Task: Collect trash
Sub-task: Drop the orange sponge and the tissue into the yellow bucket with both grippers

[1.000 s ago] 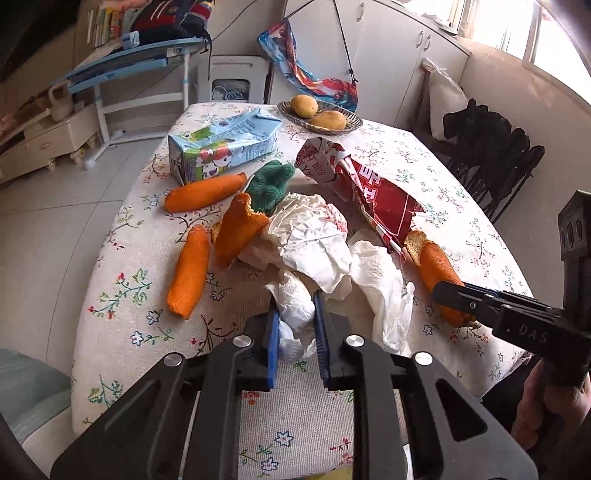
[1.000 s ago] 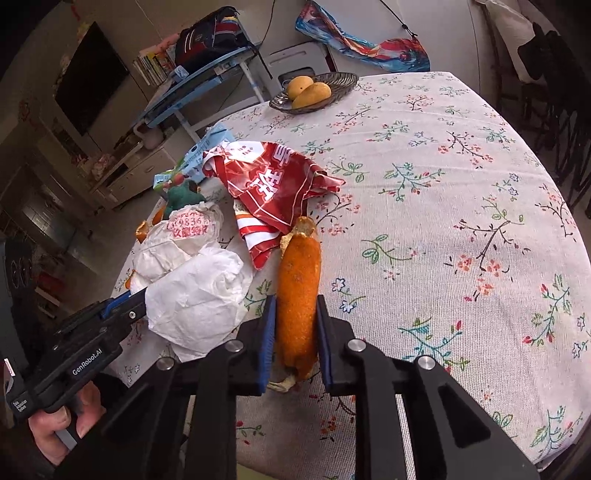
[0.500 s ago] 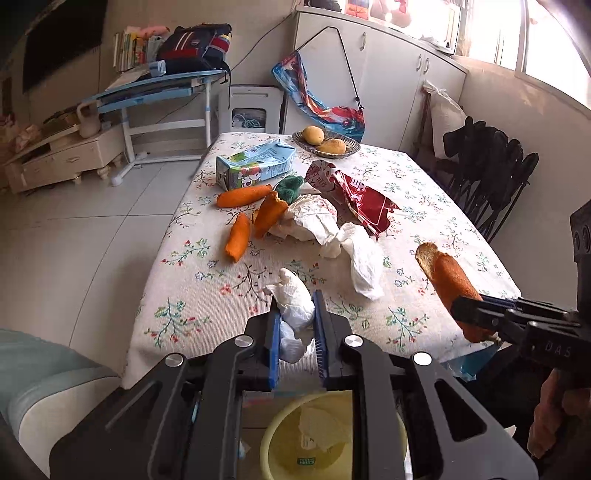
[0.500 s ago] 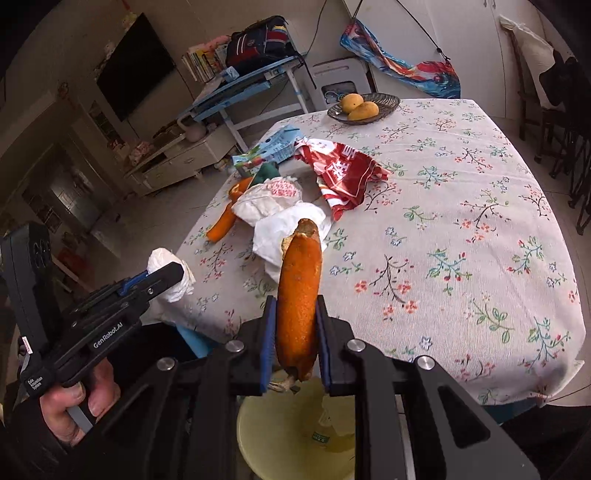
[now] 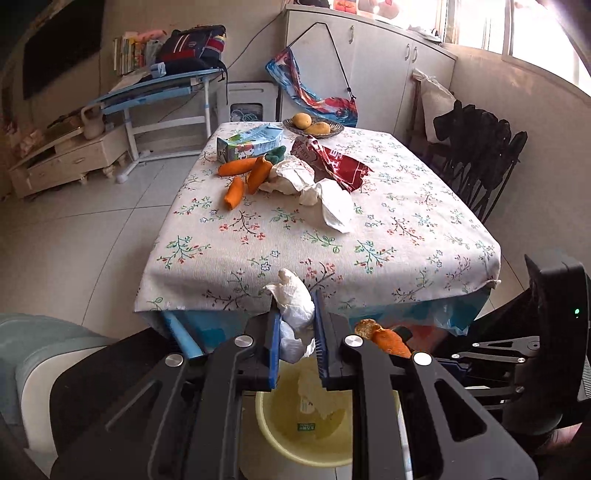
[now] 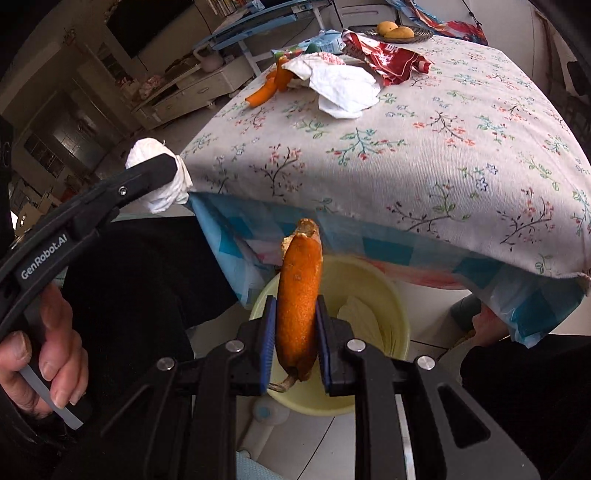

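While above the yellow bin (image 6: 369, 284), the right gripper (image 6: 295, 347) pinches an orange peel (image 6: 297, 295) upright; the left gripper (image 5: 295, 343) clamps a crumpled tissue (image 5: 293, 302) over the bin's near side.

Pale floor tiles (image 5: 74, 236) shine under daylight from the window (image 5: 535, 33). White cabinets (image 5: 369, 70) line the back wall, a blue-topped desk (image 5: 162, 88) stands left, and a dark television (image 5: 62, 40) hangs above.
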`<action>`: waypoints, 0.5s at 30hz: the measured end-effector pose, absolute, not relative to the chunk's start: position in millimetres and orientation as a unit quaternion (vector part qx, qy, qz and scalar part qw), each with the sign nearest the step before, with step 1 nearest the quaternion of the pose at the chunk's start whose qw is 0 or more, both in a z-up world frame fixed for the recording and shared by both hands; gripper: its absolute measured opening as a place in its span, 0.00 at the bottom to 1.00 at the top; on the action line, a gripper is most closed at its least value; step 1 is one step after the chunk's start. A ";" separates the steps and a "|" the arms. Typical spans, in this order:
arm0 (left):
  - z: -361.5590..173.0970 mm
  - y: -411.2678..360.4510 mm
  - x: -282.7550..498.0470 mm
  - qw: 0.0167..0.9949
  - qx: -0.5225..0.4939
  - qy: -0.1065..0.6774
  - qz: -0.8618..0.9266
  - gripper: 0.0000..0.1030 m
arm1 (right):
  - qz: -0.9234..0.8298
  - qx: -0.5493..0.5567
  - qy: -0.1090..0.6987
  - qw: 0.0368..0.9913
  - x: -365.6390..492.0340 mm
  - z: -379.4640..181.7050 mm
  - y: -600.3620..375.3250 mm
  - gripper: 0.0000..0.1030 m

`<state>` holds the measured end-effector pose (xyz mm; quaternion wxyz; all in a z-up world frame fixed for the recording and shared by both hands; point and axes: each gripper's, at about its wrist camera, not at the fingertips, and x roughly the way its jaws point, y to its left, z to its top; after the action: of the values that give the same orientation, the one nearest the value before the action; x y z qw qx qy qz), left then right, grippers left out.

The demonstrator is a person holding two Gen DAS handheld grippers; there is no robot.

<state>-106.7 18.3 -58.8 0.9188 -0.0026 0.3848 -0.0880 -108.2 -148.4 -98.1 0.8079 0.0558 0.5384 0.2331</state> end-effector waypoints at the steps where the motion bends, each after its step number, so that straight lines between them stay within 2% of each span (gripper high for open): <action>1: -60.2 17.4 -110.7 0.918 -0.001 0.386 -0.088 0.15 | 0.232 0.051 0.542 0.807 -110.5 -101.3 -146.4 0.20; 6: -67.7 10.9 -122.4 0.913 0.007 0.398 -0.090 0.15 | 0.224 0.035 0.553 0.802 -115.2 -111.7 -142.8 0.22; 8: -71.8 6.9 -124.9 0.910 0.012 0.404 -0.090 0.15 | 0.217 0.036 0.554 0.803 -116.0 -113.2 -146.2 0.29; 15: -84.3 -5.9 -131.0 0.900 0.028 0.423 -0.100 0.15 | 0.193 0.044 0.543 0.816 -117.0 -106.9 -159.0 0.37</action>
<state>-131.0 -5.9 -84.3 0.9001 0.0282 0.4231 -0.1000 -117.0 -159.0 -106.9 0.8163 0.0442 0.5425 0.1933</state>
